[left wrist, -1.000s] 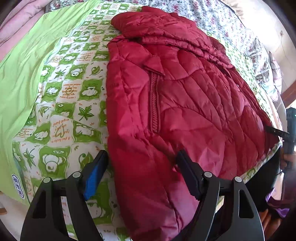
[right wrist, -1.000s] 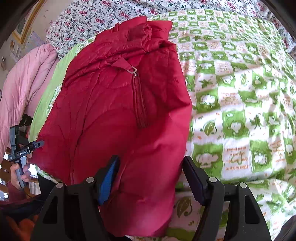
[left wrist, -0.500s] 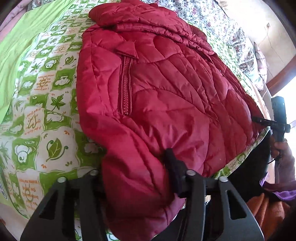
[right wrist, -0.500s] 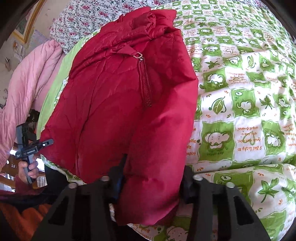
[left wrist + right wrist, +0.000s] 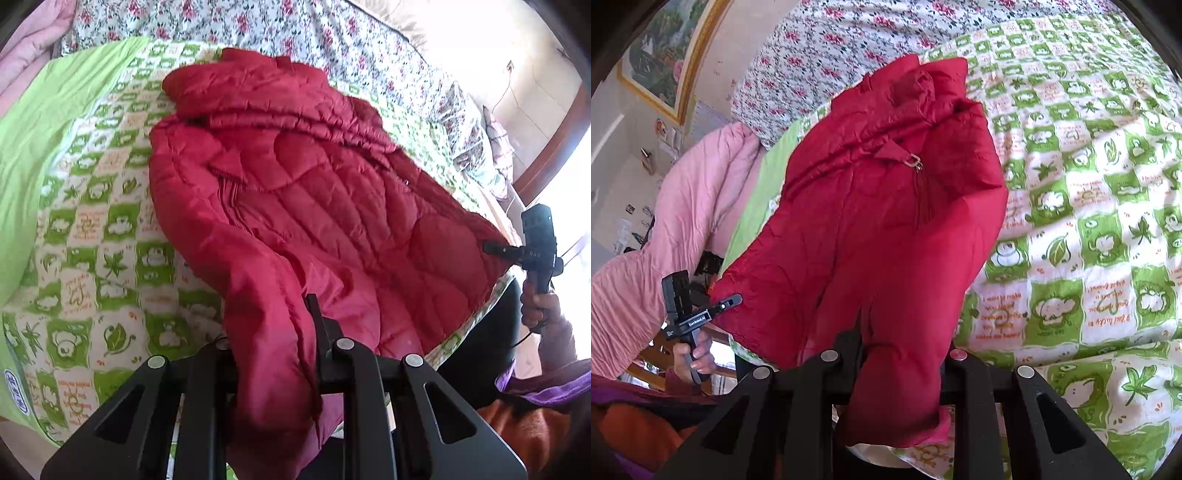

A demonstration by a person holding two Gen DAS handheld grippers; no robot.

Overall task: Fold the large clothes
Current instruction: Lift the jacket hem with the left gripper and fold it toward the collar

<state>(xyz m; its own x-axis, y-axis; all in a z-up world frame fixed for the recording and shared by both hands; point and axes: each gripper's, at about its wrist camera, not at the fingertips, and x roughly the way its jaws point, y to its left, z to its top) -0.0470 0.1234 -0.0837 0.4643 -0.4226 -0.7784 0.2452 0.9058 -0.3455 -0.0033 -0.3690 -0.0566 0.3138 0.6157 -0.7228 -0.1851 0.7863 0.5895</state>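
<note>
1. Bedroom: a bed with a green-and-white checked quilt (image 5: 92, 229), a floral sheet (image 5: 820, 55) beyond it and a pink duvet (image 5: 687, 206) heaped at one side.
2. Left tongs (image 5: 273, 354): the jaws are closing on a thick bunch of the red jacket (image 5: 314, 192) at one near hem corner; the fabric fills the gap and bulges over the one finger that shows (image 5: 317, 325).
3. Right tongs (image 5: 901, 354): also closing, with the other near hem corner pinched between them and a flap of it hanging below.
4. The jacket lies spread on the quilt, hem at the near edge of the bed, collar at the far end, front zip (image 5: 921, 192) running up the middle.
5. Handling, as I judge it: a quilted puffer, light for its bulk, soft and springy, so it will puff back and resist a flat crease.
6. The shell looks smooth and shiny, likely slippery; a shallow bite could slide off.
7. Best hold: deep on the hem corners through all layers, as now, or on the stitched seams and the zip edge, where the cloth is firmer.
8. Nothing fragile; the zip pull (image 5: 915, 159) might snag.
</note>
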